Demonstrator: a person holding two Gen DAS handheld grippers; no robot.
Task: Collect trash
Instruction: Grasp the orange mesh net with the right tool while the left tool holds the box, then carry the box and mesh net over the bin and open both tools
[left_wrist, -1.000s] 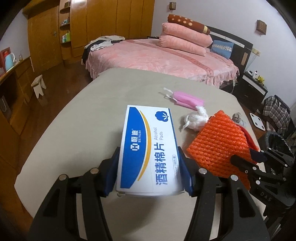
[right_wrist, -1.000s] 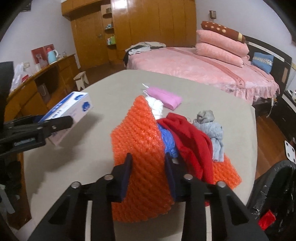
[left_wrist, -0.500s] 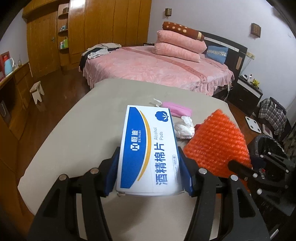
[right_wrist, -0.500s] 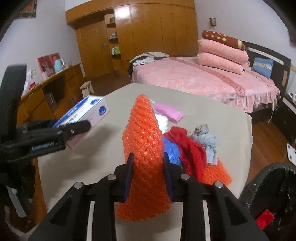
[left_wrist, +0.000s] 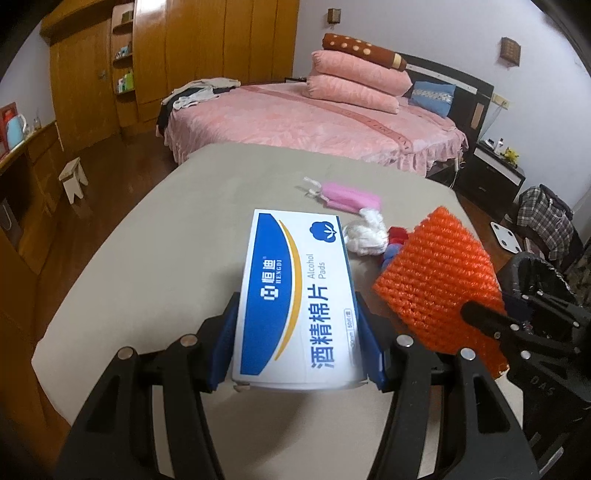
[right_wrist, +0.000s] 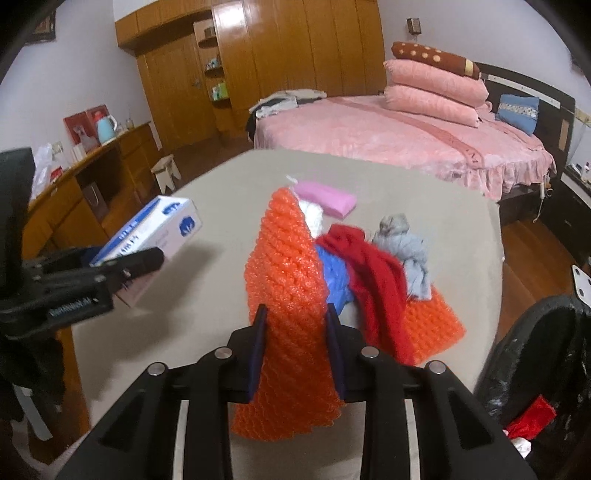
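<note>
Trash pile: red cloth (right_wrist: 373, 273), grey rag (right_wrist: 410, 254), white wad (left_wrist: 364, 236) and pink face mask (left_wrist: 349, 197) lie close together on the right half of the table (left_wrist: 192, 236), toward its far side.
Orange foam net: 1 sheet (right_wrist: 291, 291) stands lifted off the table, near edge of the pile; a 2nd orange piece (right_wrist: 432, 321) lies flat under the red cloth.
Alcohol pads box: blue and white box (left_wrist: 295, 295) held clear of the table, left of the pile.
Right gripper: (right_wrist: 295, 345) its 2 blue pads are pressed into the foam net from both sides, so it is clamped on the net.
Left gripper: (left_wrist: 297, 343) clamped on the box's long sides, box pointing away from the camera.
Bin: black-lined trash bin (right_wrist: 532, 354) sits at the near right, beside the table's corner, with some red scrap already inside.
Step in hand: both picks look done; this is the carry stage, with 2 items lifted.
Next move: likely swing each load right and over the bin's mouth, then part the pads. The net is limp, so it needs to hang fully inside the rim first.
Left to do: mask, wad, cloths and the flat orange piece remain.
</note>
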